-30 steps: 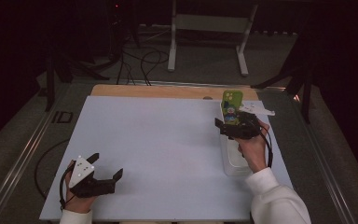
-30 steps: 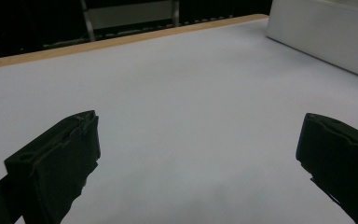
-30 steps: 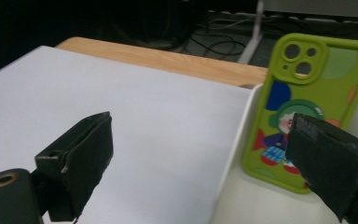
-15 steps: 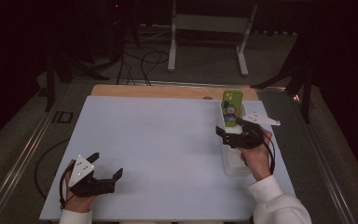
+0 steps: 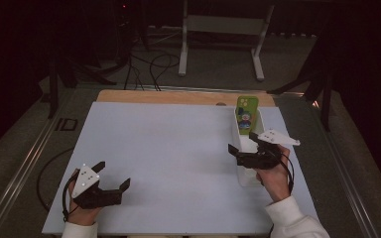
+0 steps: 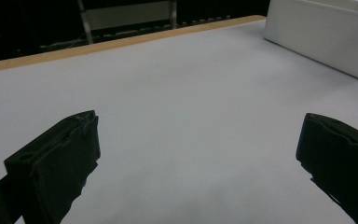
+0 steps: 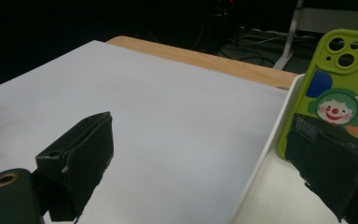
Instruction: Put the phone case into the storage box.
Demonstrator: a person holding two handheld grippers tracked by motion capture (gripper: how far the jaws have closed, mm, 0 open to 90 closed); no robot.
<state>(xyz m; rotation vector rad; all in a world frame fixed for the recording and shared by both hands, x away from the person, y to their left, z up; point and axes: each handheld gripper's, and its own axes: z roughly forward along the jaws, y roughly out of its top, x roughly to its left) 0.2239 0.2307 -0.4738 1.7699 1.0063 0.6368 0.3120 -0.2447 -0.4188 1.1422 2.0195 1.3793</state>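
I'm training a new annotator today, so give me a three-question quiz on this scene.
1. True or false: the right gripper has its jaws shut on the green phone.
2. What does the phone lean in? A) white tray B) cardboard box C) drawer
3. How do the left gripper jaws stand?

Key: 1 false, they are open and apart from it. 2 A, the white tray. 3 open, holding nothing.

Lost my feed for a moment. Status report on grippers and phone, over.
Both grippers open: left gripper idle, right gripper over white tray. Green phone case leaning in tray, unheld. Nothing in the way.
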